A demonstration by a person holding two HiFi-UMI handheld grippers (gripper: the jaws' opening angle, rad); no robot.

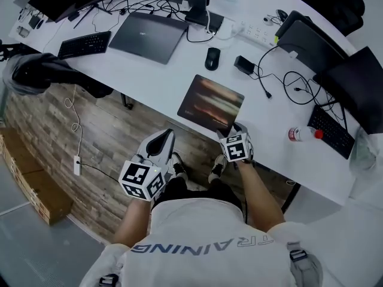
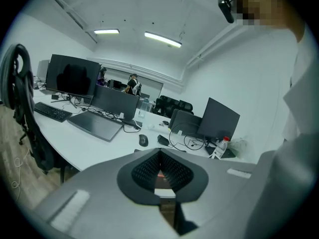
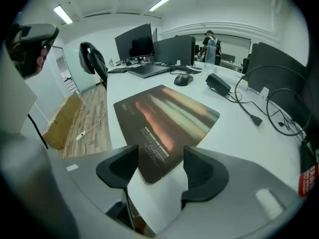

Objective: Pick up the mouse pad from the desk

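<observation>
Hovering at the table [image 1: 152, 79] edge: right tool [image 3: 159, 169], jaws wide apart, nothing pinched. Mouse pad [image 3: 167, 118] lies flat on the table just ahead. Its near corner points in between the jaws, and its long axis runs off to the tool's left along the table edge. Left tool [image 1: 163, 141] has its jaws together and empty, out over the floor [image 1: 90, 130]. Right hand is clearly nearer.

Mouse pad [image 1: 210, 103] seen in dark brown streaked with orange and pale green (small white lettering near one corner), desk [image 1: 269, 127] in white, mouse [image 1: 212, 58] in black, laptop [image 1: 148, 36] in dark grey, floor [image 1: 48, 124] patterned in brown wood grain.
</observation>
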